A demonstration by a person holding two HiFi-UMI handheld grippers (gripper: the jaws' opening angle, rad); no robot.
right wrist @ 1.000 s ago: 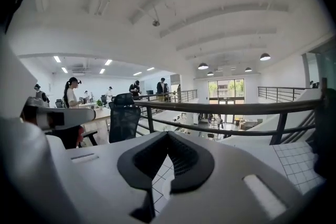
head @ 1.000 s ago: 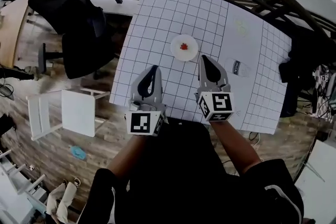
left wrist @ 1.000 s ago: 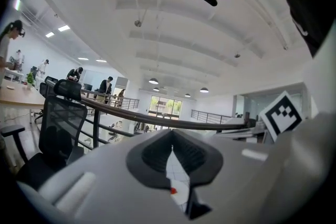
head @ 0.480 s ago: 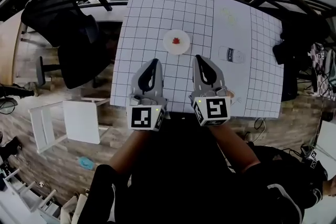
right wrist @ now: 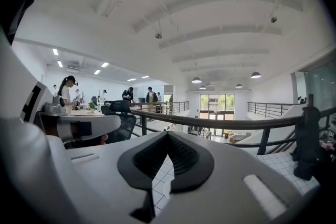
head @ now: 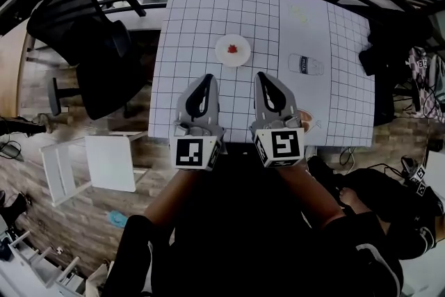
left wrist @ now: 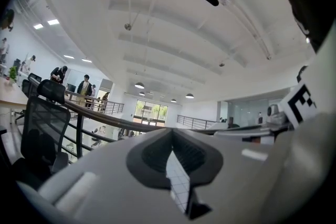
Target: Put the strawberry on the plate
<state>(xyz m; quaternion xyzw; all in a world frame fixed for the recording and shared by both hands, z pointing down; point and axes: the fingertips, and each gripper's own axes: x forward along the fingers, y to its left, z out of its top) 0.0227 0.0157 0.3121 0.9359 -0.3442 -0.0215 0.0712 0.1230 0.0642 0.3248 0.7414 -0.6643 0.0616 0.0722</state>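
On the plate [head: 221,56] at mid-table [head: 201,10] lies the strawberry [head: 233,49], so the task seems done, and the left gripper [head: 206,82] and right gripper [head: 263,78] hang well apart from it, both with jaws closed on nothing.

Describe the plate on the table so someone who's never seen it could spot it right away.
Start at the white gridded table. Near its middle sits the plate: small, round and white. It alone carries a red strawberry, unlike the bottle-like thing lying to its right.
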